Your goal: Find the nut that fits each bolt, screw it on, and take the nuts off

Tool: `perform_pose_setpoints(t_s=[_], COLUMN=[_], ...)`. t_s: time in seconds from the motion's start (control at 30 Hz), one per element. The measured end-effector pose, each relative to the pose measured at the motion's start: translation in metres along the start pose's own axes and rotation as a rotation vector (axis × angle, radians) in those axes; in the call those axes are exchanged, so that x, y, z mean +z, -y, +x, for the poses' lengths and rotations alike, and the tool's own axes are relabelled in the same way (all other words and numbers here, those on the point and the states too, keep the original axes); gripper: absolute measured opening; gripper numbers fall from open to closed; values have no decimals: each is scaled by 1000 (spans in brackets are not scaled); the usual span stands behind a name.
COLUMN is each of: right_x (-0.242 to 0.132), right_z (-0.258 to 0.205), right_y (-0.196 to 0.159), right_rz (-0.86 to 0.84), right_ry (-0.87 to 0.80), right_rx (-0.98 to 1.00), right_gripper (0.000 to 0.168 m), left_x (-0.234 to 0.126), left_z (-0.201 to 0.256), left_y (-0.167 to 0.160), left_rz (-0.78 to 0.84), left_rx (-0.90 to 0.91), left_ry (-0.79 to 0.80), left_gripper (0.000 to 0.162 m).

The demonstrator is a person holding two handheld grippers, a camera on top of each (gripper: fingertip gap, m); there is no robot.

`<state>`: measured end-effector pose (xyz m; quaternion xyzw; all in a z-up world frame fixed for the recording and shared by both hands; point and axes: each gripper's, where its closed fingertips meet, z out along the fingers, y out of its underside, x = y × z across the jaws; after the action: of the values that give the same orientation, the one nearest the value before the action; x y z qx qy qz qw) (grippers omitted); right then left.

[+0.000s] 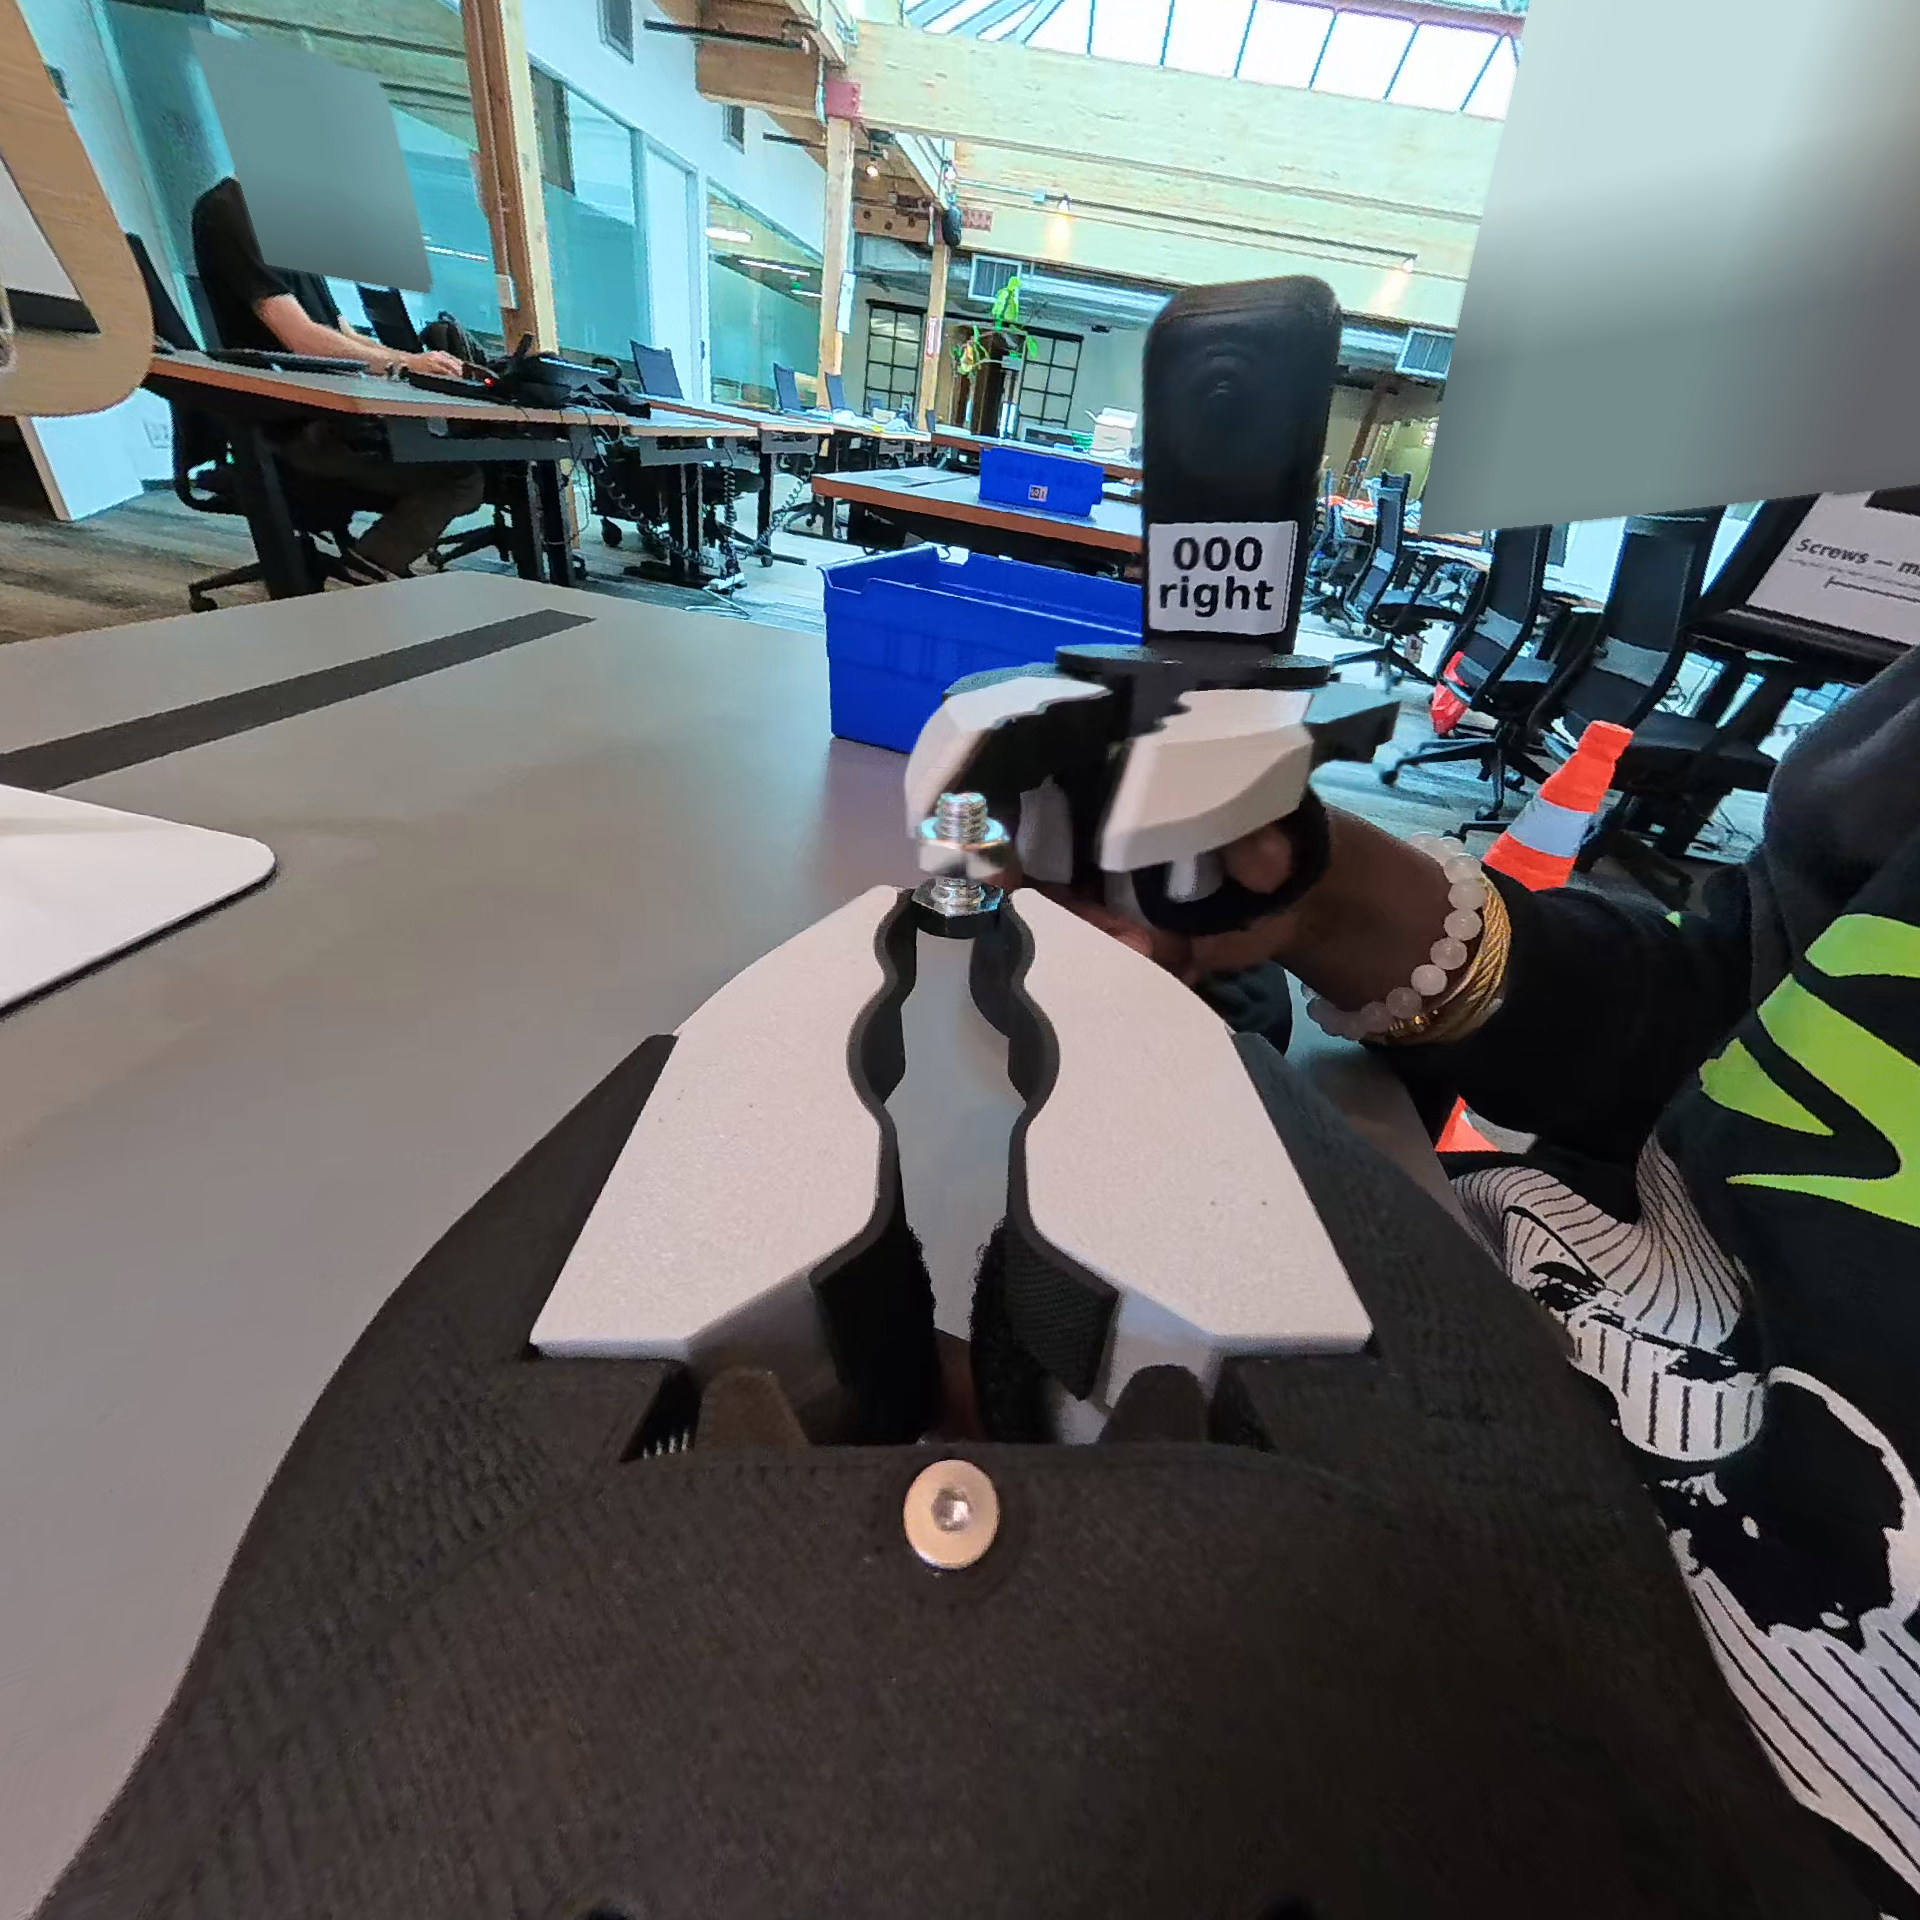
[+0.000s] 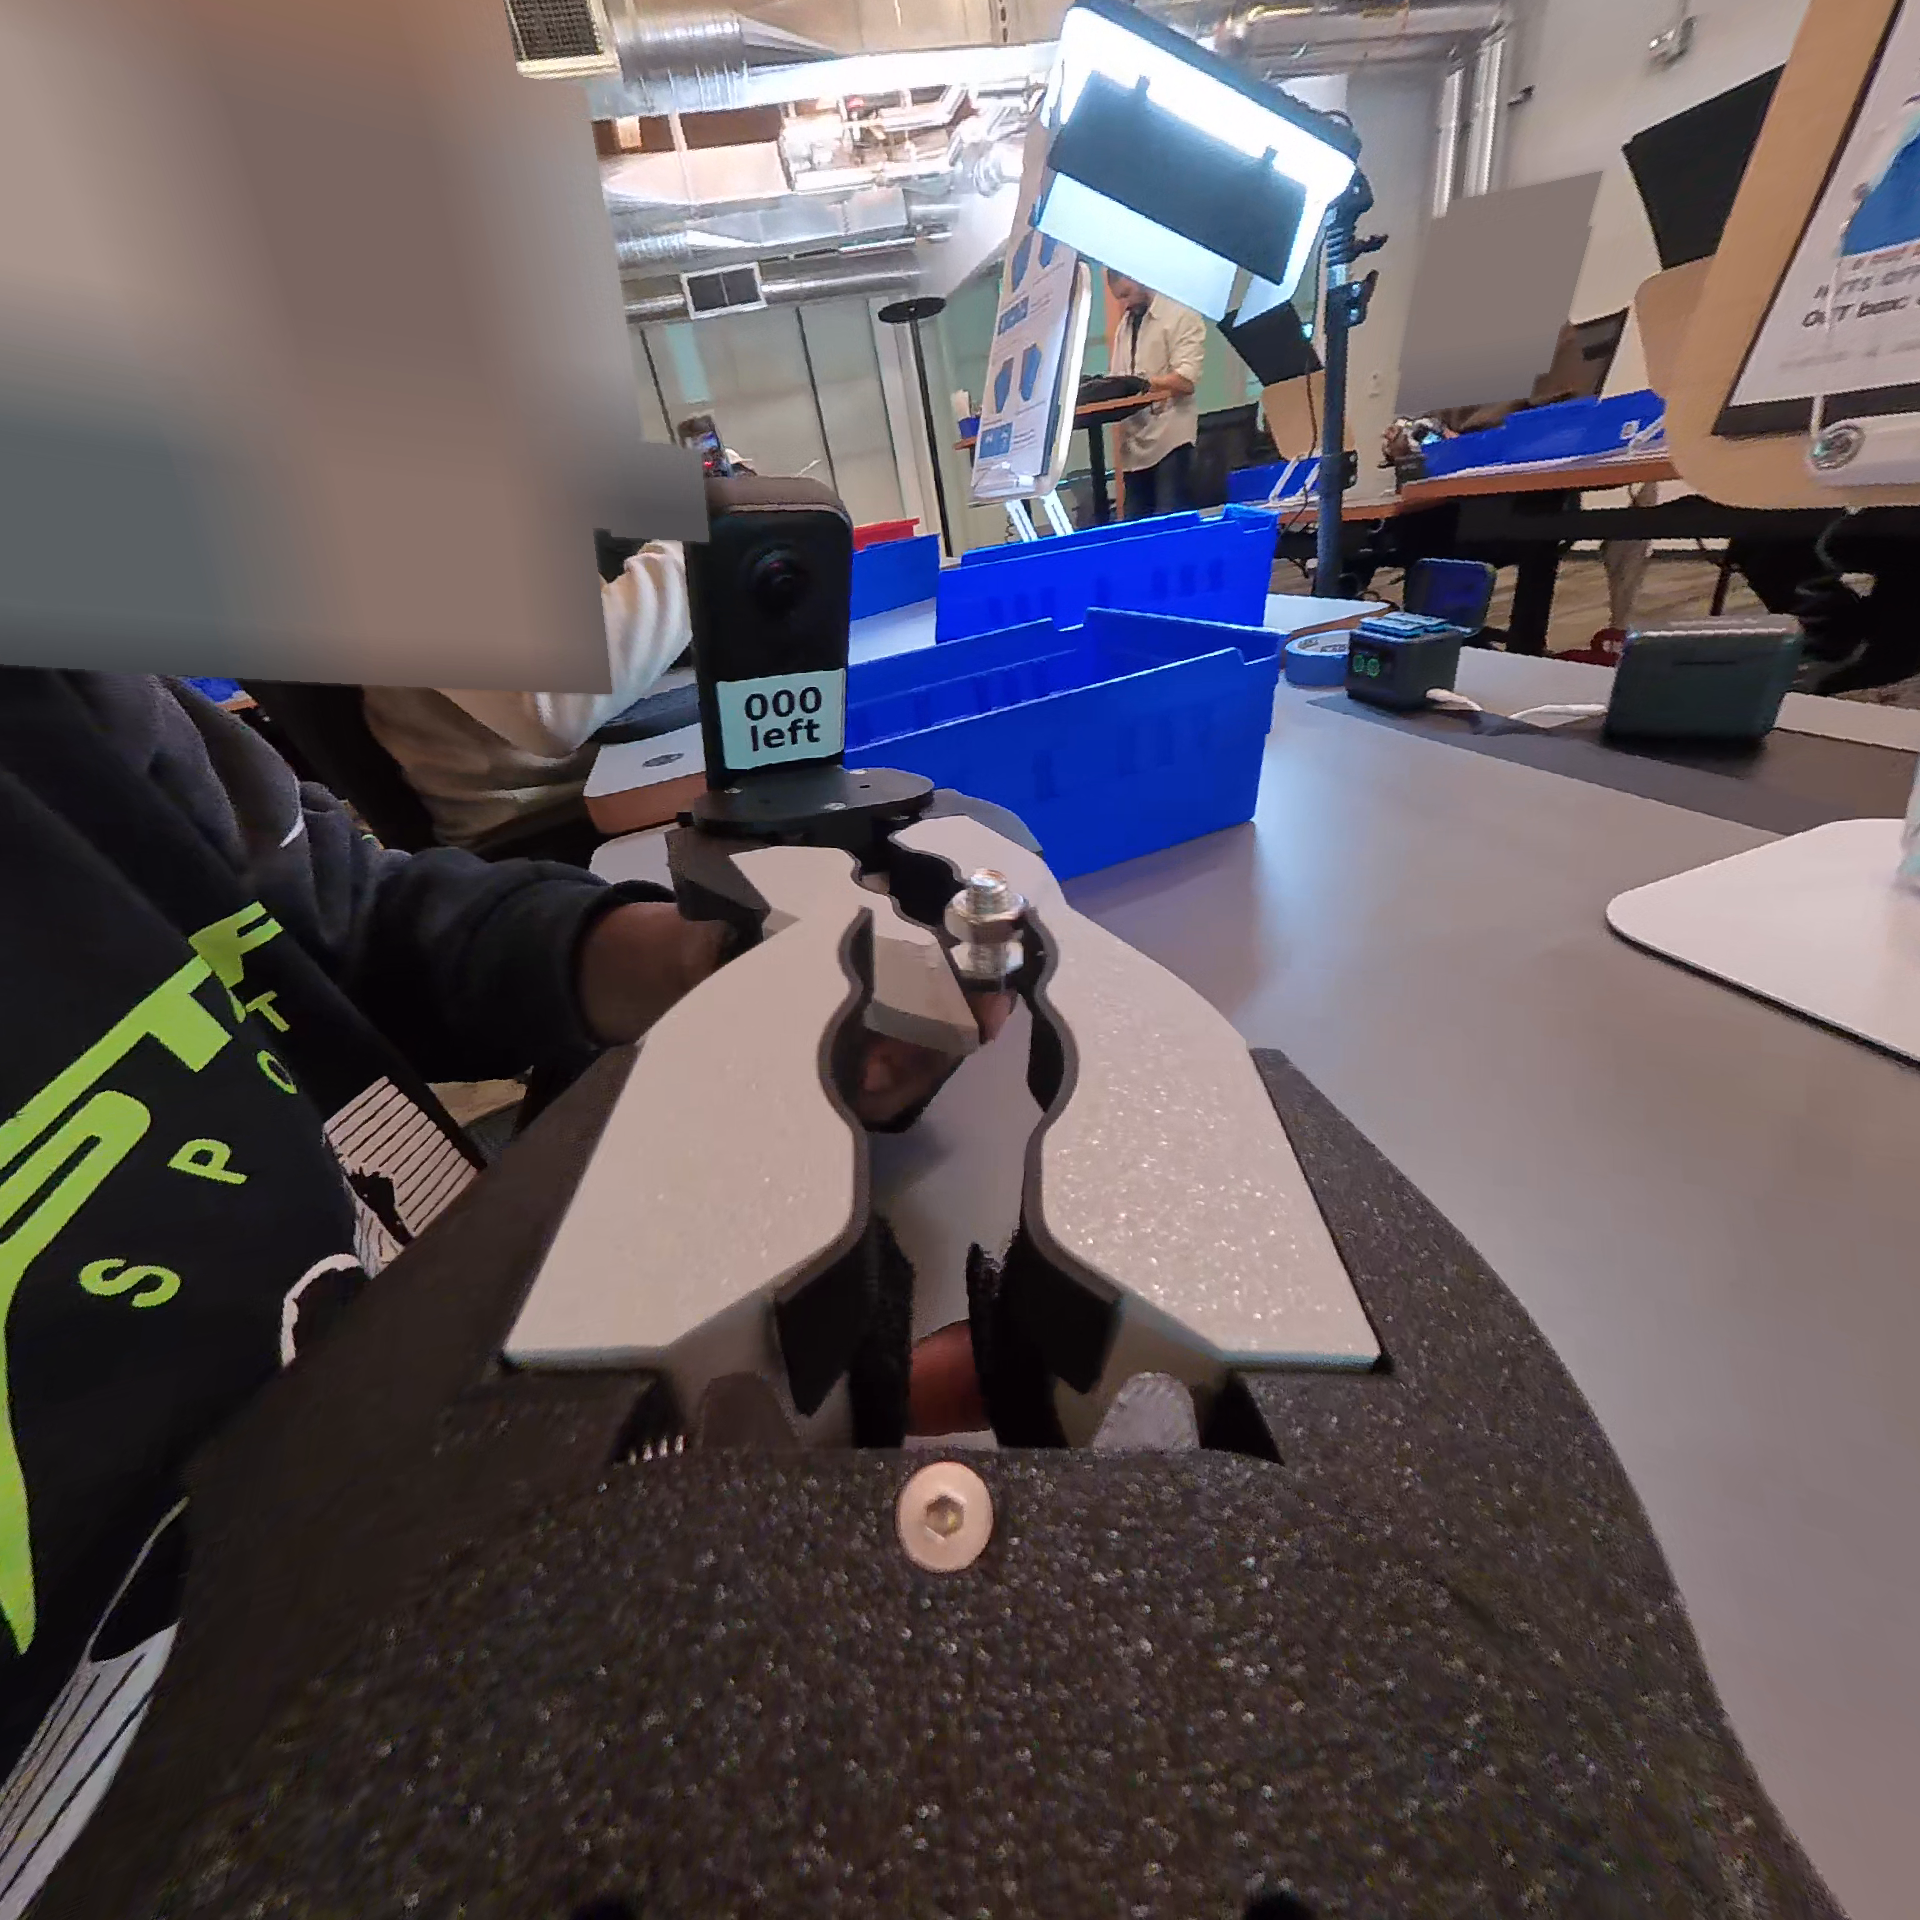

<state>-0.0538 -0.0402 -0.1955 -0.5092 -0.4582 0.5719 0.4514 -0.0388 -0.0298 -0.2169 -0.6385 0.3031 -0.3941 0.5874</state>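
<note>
Two tongs meet above the grey table (image 1: pixel 520 831), held level in my hands. My left tongs (image 1: pixel 954 920) pinch the black head of one upright bolt (image 1: pixel 961 816), its silver threaded shank standing free of the tips. My right tongs (image 2: pixel 987 940) come in from the side and are pressed onto a silver hex nut (image 1: pixel 961 840) partway down the thread; a second nut seems to sit lower, though I cannot be sure. Both tongs have matte white fingers with wavy black inner edges. One blue plastic bin (image 1: pixel 977 644) stands behind.
</note>
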Motion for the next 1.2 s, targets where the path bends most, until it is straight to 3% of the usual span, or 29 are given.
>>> perform_pose_setpoints(t_s=[0.07, 0.33, 0.43, 0.77, 1.2], right_x=[-4, 1, -8, -6, -2], right_z=[-1, 0, -6, 17, 16], right_y=[2, -1, 0, -14, -18], right_rz=[2, -28, -76, -326, -349], right_ry=[17, -10, 40, -159, -162], right_rx=[13, -22, -18, -155, -167], right_gripper=[15, 30, 10, 12, 8], left_x=[-1, 1, -1, 2, 5], left_z=[-2, -1, -12, -14, -11], left_y=[1, -3, -5, -20, -23], left_rz=[1, -25, -40, -153, -186], left_rx=[0, 14, 19, 163, 241], left_ry=[10, 12, 79, 138, 153], left_gripper=[15, 15, 15, 15, 15])
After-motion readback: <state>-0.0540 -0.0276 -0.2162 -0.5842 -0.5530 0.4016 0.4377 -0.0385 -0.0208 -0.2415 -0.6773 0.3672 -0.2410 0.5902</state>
